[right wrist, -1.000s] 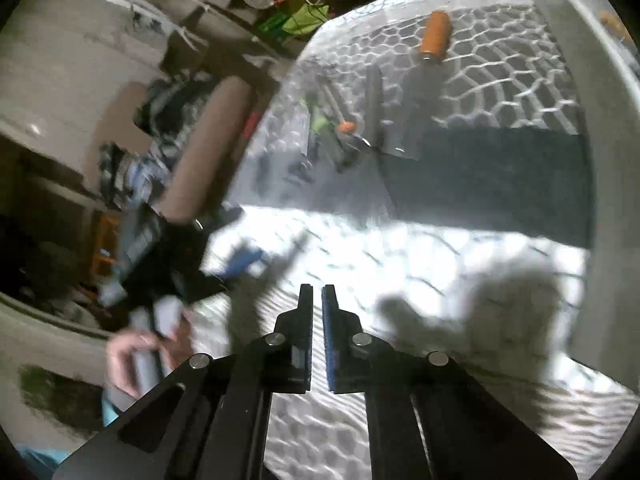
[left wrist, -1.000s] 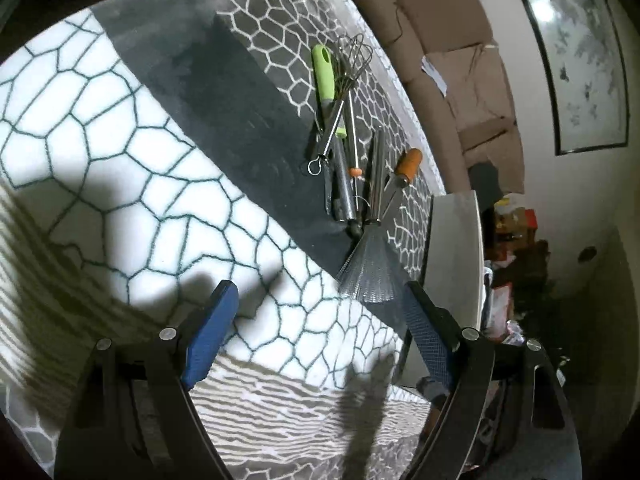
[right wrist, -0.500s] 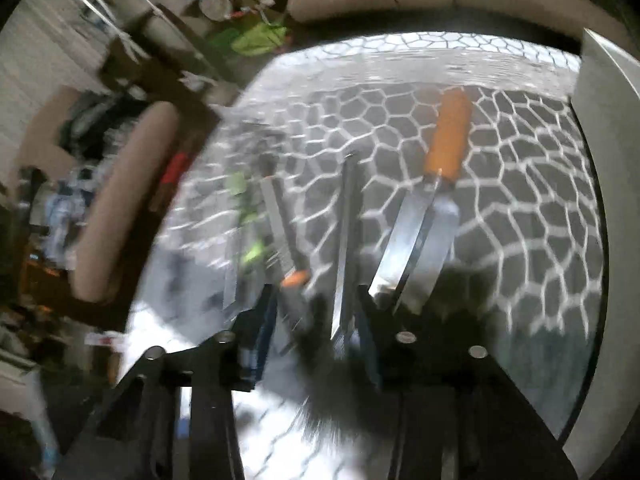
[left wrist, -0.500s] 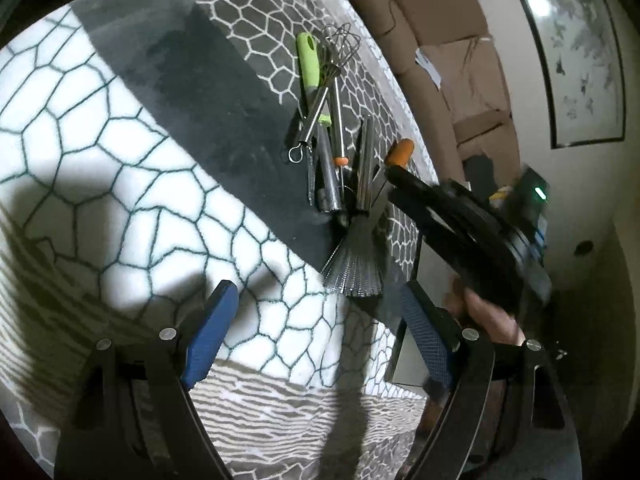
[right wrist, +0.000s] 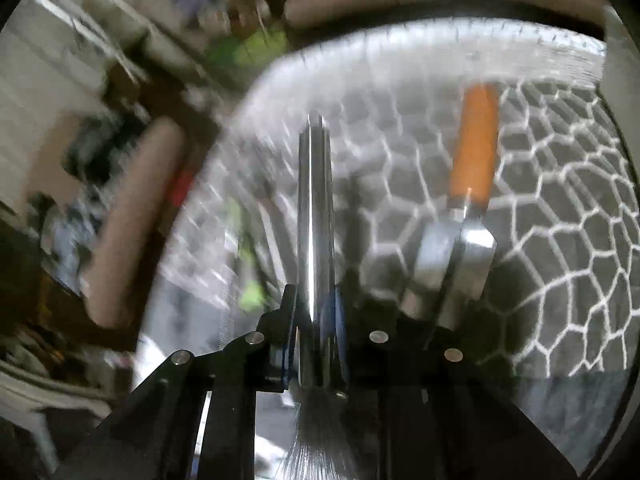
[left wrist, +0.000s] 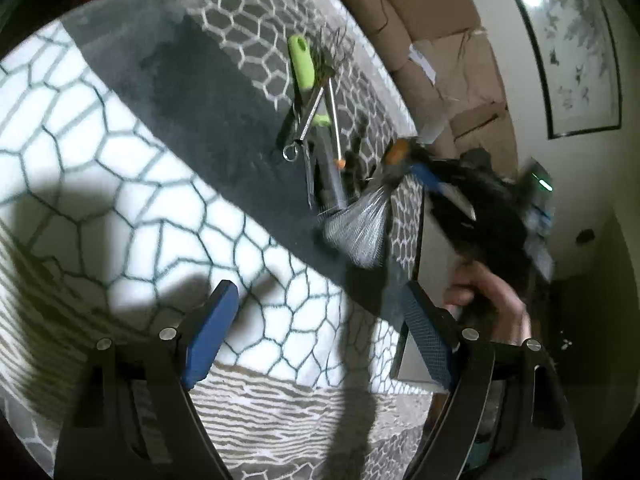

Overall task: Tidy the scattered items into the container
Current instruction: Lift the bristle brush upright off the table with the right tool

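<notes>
One item is in hand: your right gripper point(right wrist: 314, 334) is closing its jaws on the shiny steel handle of the wire-bristled fan-shaped brush point(right wrist: 315, 216), near the patterned tablecloth's point(left wrist: 120, 184) right edge. Next, lift it clear and carry it to the grey container point(left wrist: 434, 248), mostly hidden. Your left gripper point(left wrist: 320, 332) hangs open, empty.

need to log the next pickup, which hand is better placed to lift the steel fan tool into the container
Right. The right gripper is closing around the steel fan tool; the left gripper hangs open, well short of the utensils.
</notes>
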A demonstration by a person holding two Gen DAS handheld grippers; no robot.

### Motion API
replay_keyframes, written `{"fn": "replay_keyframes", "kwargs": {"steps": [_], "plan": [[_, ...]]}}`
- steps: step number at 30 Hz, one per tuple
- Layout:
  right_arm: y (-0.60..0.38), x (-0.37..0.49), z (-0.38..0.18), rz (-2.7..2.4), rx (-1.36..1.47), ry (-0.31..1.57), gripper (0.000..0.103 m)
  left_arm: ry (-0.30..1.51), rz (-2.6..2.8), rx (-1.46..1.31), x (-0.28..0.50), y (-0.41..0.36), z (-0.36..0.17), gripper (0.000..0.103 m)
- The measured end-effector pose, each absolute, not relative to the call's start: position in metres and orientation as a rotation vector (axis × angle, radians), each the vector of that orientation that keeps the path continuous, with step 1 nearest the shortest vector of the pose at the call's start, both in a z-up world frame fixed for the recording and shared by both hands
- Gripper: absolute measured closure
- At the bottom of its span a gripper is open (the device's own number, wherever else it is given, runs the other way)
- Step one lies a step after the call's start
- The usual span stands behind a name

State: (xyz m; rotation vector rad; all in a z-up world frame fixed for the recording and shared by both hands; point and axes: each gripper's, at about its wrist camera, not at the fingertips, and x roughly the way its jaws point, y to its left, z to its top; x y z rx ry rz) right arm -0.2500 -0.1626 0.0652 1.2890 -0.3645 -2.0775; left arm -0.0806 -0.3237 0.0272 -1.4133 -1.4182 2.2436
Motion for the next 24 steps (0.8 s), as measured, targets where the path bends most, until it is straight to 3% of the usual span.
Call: {"fn": "replay_keyframes", "kwargs": {"steps": [6, 13, 24], "plan": [[-0.134, -0.222, 0.170, -2.152, 0.841, -0.505, 0.086, -1.406, 2.309, -1.370, -0.077, -0.328, 0.036, 0.021], [-0.132, -0.183, 0.247, -2.178, 0.690, -0.247, 0.086, -1.362, 2.405, -1.194, -0.073, -0.329, 0.065, 0.021], [-0.105, -0.105, 0.230, -2.098, 0.753, -0.121, 0.086, -0.686, 2.722, -0.770, -0.050, -0.260, 0.159, 0.015]]}}
